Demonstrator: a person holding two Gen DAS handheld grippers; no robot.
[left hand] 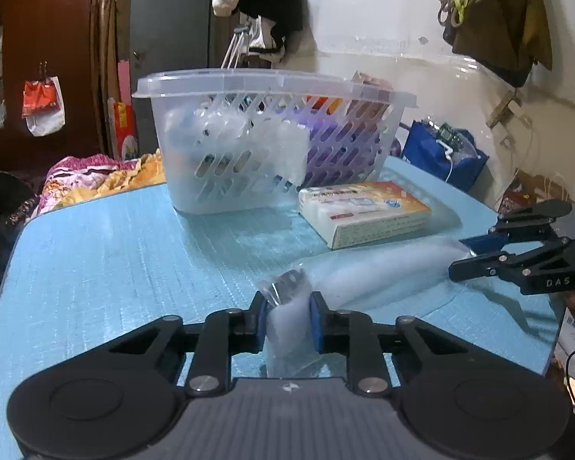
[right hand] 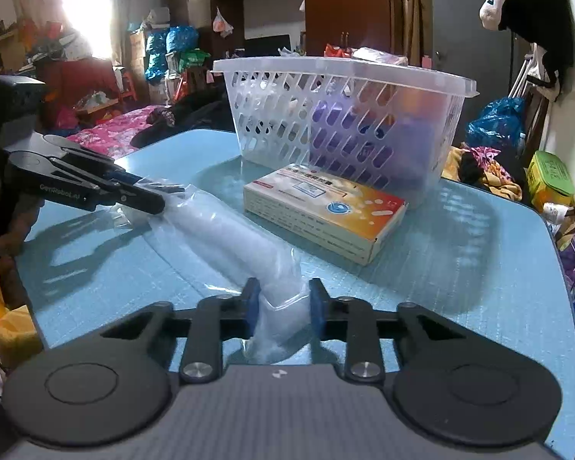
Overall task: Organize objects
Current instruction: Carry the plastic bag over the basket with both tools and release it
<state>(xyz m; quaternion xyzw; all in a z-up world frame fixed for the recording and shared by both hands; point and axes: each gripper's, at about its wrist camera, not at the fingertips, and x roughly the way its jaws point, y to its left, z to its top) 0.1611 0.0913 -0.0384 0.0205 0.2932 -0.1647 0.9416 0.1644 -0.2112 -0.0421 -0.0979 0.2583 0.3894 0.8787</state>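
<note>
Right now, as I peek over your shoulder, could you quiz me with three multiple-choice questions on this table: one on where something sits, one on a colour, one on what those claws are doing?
1. Where does the box lie?
A. in the basket
B. on the table, in front of the basket
C. on the floor

2. What colour is the table top?
A. light blue
B. red
C. black

3. How is the cup sleeve held?
A. one gripper
B. not held
C. both grippers, one per end

Answers: 1 B, it lies before the basket. 2 A, blue all over. 3 C, left gripper and right gripper each pinch an end.
</note>
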